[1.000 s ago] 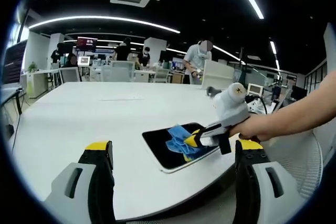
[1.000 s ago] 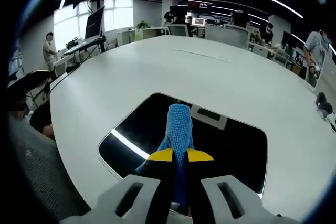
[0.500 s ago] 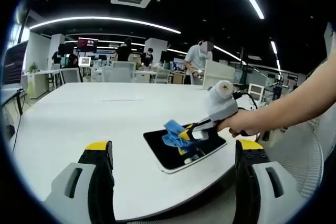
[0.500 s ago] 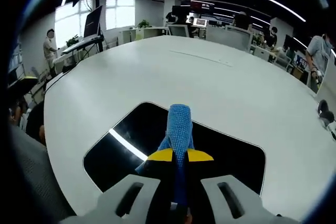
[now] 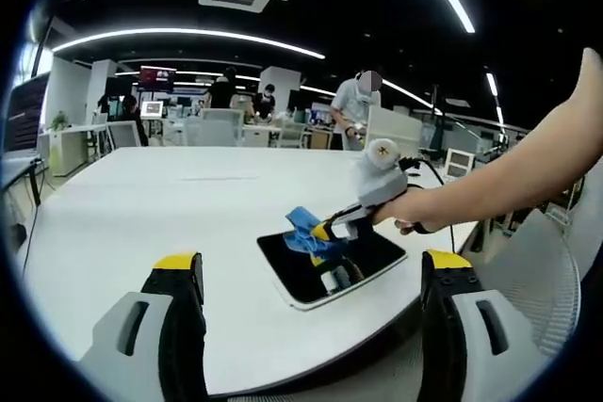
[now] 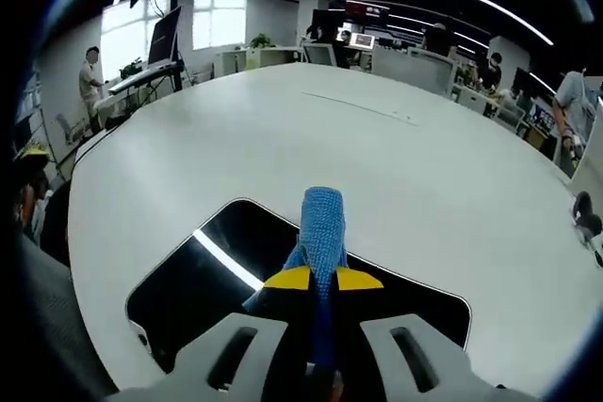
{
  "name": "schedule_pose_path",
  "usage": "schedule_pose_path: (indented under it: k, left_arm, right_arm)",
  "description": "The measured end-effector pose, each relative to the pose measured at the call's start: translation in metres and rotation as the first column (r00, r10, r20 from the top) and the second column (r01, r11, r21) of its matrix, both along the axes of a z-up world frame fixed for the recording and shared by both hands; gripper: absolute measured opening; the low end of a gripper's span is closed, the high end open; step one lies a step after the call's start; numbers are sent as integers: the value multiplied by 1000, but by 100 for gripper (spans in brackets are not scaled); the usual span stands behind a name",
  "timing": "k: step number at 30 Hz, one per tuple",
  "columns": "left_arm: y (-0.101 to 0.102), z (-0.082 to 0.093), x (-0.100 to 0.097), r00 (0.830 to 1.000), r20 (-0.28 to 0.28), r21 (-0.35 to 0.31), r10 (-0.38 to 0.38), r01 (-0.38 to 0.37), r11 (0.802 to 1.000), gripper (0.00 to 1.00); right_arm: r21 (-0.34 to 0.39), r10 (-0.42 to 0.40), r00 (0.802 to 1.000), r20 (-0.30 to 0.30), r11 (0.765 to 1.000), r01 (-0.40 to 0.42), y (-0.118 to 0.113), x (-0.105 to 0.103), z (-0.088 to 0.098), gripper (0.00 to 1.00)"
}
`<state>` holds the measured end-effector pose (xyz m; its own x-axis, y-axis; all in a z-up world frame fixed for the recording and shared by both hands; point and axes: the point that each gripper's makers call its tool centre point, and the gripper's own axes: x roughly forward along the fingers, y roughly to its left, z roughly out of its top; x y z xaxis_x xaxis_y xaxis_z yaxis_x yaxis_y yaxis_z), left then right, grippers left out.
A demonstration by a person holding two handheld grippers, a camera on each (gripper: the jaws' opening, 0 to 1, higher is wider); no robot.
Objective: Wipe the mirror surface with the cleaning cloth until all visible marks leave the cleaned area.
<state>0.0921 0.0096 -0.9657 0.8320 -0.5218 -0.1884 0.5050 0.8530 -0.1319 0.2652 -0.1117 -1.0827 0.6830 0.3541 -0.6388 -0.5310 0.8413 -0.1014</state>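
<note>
Since a second ago, right gripper drawn back across the mirror toward its far edge, blue cleaning cloth carried along and lifted at the tip.

Left gripper view: left gripper held low over the white table, jaws spread wide, nothing between them. Mirror flat near the table's near edge. One mirror, one cloth, two grippers counted.

Right gripper view: right gripper jaws closed on the cleaning cloth, which stands up past the yellow tips over the mirror. Contact with the glass cannot be told. Marks on the dark surface too faint to judge.

Handling, judged: cloth soft, light, limp, best pinched at a bunched fold. Mirror stiff, smooth, fragile, liable to slide under a hard stroke.
</note>
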Motion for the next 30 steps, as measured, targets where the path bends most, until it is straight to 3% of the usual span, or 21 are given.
schedule_pose_path:
  k: [11,30]
  left_arm:
    - [0,0,0,1000,5,1,1,-1,1000,96]
    - [1,-2,1,1000,-7,4,8,-8,1000,96]
  right_arm:
    - [-16,3,1000,-3,1000,-3,0,13,0,2]
    - [-67,50,999,-7,997,-50,-7,12,1,1]
